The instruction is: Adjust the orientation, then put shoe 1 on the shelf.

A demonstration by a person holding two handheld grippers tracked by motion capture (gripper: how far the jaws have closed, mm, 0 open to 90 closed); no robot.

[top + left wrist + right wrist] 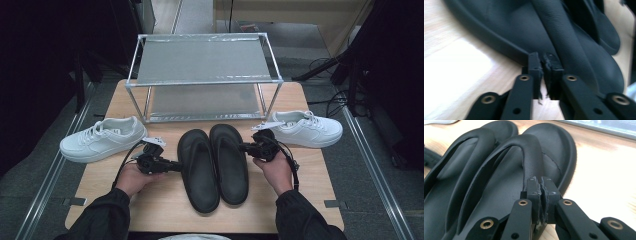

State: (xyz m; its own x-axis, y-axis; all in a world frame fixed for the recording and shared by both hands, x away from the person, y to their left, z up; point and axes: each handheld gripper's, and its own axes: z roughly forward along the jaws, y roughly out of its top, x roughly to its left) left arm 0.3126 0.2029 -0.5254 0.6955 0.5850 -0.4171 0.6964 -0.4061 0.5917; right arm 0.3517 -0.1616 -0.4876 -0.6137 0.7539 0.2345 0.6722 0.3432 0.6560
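Two black thong sandals lie side by side at the middle of the table. My left gripper (177, 165) is at the outer edge of the left sandal (198, 172). In the left gripper view its jaws (544, 58) are shut where the strap (564, 32) meets the sole's rim (499, 43). My right gripper (243, 147) is at the outer edge of the right sandal (230, 165). In the right gripper view it (541, 181) is shut at the foot of that sandal's strap (530, 147); the left sandal (461, 167) lies beyond.
A white sneaker (102, 139) lies at the table's left and another (306, 128) at its right. A two-shelf metal rack (202, 75) stands at the back, its shelves bare. Bare wood (160, 210) runs along the near edge.
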